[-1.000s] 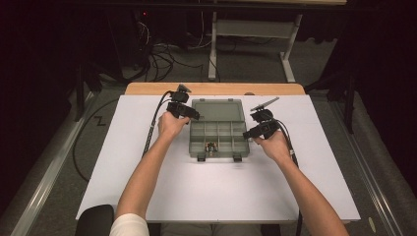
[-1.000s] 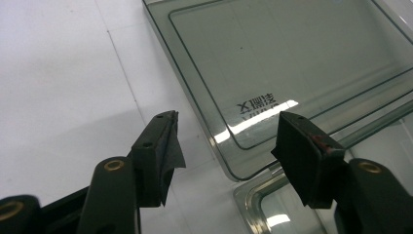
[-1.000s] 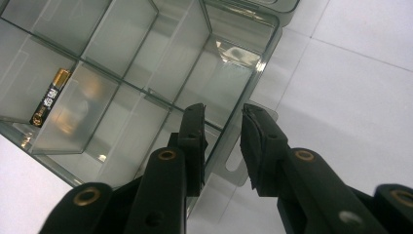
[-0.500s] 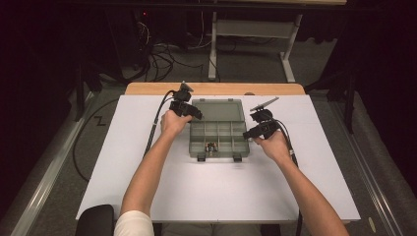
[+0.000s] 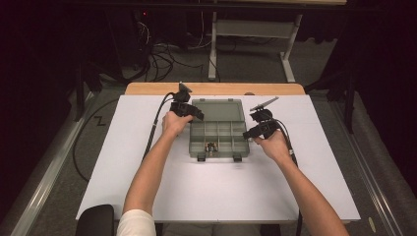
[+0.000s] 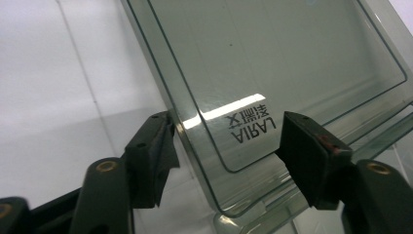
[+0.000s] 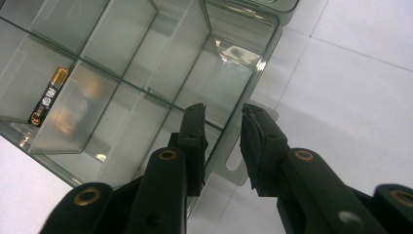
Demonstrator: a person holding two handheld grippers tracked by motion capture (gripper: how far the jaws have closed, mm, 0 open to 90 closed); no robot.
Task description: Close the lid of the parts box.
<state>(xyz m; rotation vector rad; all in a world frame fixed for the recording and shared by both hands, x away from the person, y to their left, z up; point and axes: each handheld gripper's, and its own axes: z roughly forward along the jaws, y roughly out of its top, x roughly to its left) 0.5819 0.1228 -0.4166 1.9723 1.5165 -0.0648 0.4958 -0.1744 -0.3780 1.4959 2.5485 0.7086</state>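
A clear grey compartment box lies open on the white table, its lid folded back at the far side. My left gripper is at the lid's left corner. In the left gripper view the lid lies between the jaws of my left gripper, which have just been opening, and the pads do not press on it. My right gripper is at the box's right side, and my right gripper is shut on the side wall. A gold battery lies in one compartment.
The white table top stretches toward the person, whose forearms come in from the bottom. A wooden strip runs along the far edge. Cables trail from the left gripper off the table's left side.
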